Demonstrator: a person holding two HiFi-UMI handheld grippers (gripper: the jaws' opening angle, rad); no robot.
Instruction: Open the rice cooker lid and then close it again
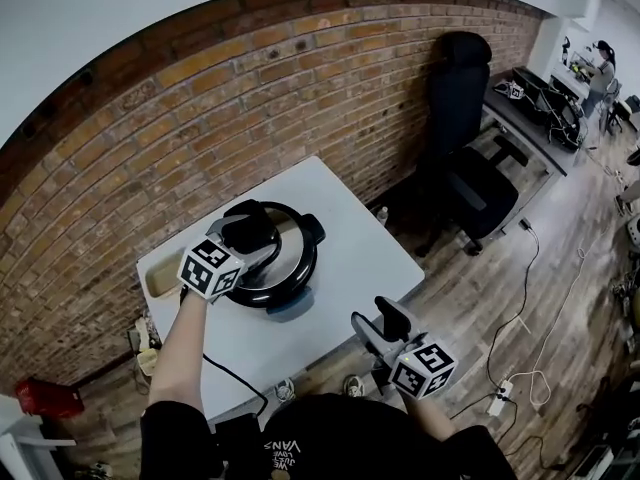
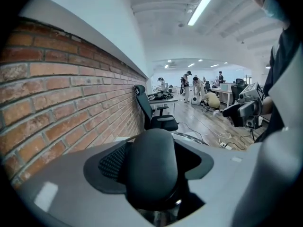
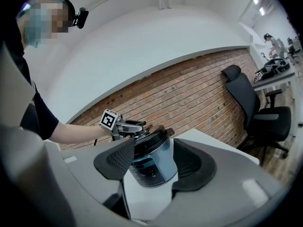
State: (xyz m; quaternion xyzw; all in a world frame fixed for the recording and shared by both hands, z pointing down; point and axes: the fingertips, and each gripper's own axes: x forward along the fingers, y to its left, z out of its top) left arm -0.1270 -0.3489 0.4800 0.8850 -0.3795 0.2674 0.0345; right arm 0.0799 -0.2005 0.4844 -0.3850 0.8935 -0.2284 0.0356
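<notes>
The handle (image 2: 151, 169) fills the lower centre of the left gripper view, a smooth rounded black knob sitting between the jaws of the left tool (image 1: 250, 236). The jaws stand wide and the handle takes up the whole gap. The ribbed left pad lies against it and the right side is in shadow, so I take the grip as made. The lid (image 1: 292, 248) looks shut on the cooker (image 1: 275, 273), which stands left of centre in the head view on the white worktop (image 1: 350, 228). Its panel faces the person, and a brick wall (image 1: 200, 98) lies behind it. The right tool (image 1: 382, 326) hangs at the lower right, off the front edge of the worktop and well apart from the cooker. Its jaws are spread and hold nothing; the cooker only shows through the gap from a distance. A black chair (image 1: 460, 118) stands at the upper right. Opening has not begun, I judge. The main risk is that the knob slips out of the pads because it is round and glossy. If the lid is latched or stiff, a plain upward pull could instead tip or drag the whole cooker, since nothing braces its body.
</notes>
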